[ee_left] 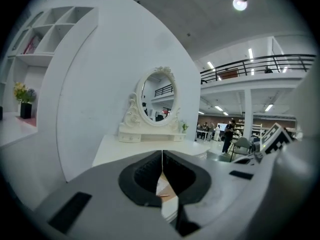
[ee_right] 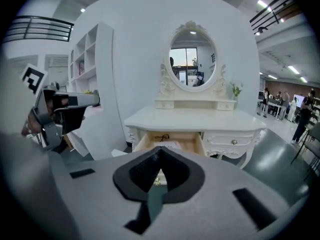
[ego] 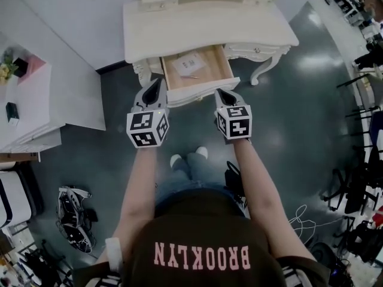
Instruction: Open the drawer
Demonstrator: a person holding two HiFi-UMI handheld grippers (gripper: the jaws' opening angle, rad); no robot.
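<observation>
The drawer (ego: 213,64) stands pulled out of the table (ego: 203,28), its front crosswise just ahead of both grippers, the left gripper (ego: 158,82) and right gripper (ego: 221,92) closed, empty and equally near.

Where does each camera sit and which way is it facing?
Head view: on the person's head, looking steeply down at the dressing table, its open drawer, both forearms, left tongs and right tongs.
Left gripper view: on the left tongs, along their shut jaws toward the mirror.
Right gripper view: on the right tongs, shut too, facing the drawer.
Shared: both gripper views show the mirror.
</observation>
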